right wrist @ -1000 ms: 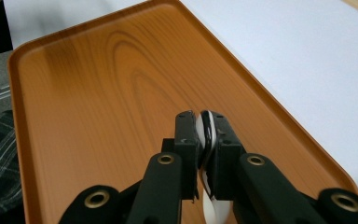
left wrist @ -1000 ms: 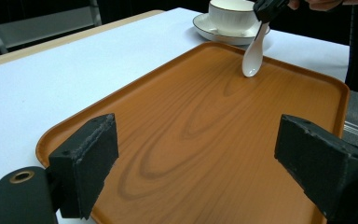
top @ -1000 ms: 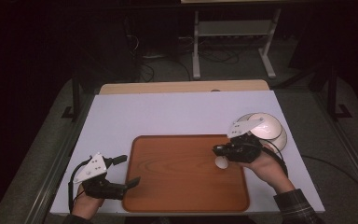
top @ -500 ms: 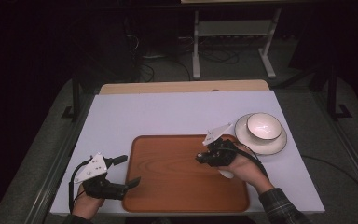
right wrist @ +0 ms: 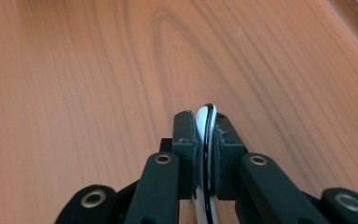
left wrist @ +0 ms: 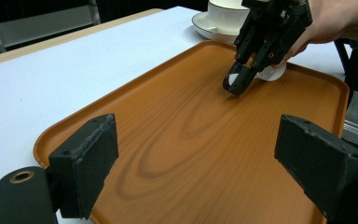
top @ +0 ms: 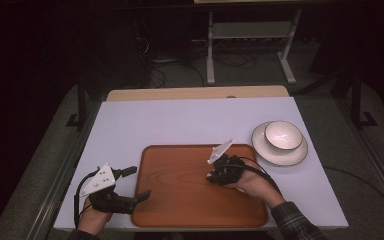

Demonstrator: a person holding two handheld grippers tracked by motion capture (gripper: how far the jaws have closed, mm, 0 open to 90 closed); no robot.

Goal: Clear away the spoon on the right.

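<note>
Jaws of right gripper (top: 215, 175): clamped on thin white ceramic saucer (right wrist: 206, 140), held edge-on just above wooden tray (top: 180, 220), toward its right edge. Left gripper (top: 140, 182): spread wide, empty, at tray's left edge. Recommended: tilt saucer flat, lower gently, then release.

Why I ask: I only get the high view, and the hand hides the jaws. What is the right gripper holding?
Observer: The right gripper is shut on a thin white piece with a dark edge, held edge-on between the jaws.
Operator: Has it been set down yet?
Observer: The left gripper view shows it low over the wooden tray, near the far end. I cannot tell whether it is touching.
</note>
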